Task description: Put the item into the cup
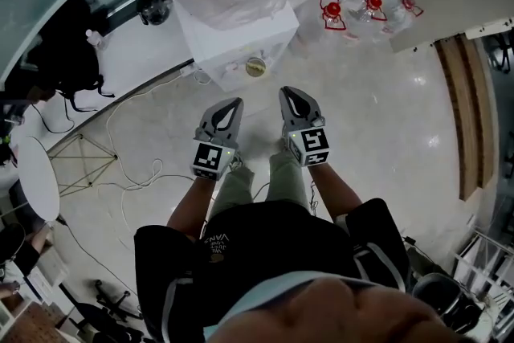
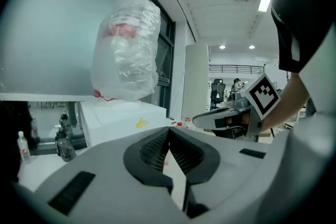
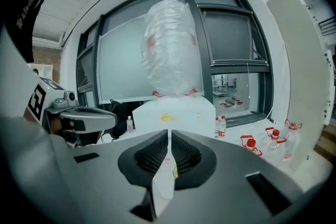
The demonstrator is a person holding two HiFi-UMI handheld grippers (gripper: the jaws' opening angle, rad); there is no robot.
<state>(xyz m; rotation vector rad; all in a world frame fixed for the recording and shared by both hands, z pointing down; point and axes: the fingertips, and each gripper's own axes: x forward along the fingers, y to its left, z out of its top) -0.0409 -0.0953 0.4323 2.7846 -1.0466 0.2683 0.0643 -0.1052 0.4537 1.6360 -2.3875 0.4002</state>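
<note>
My left gripper [image 1: 235,104] and right gripper [image 1: 289,92] are both clenched empty; one white box [image 1: 233,44] at twelve o'clock, three red-handled bottles [image 1: 372,4] at one.

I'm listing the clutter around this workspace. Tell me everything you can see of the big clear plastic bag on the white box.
The clear plastic bag is large, translucent and crinkled. It bulges and is taller than it is wide. Red print shows through near its upper part, and red bits show at its base. It stands upright on top of the white box, in front of the dark-framed windows. Nothing else touches it. Its contents cannot be made out.
</note>
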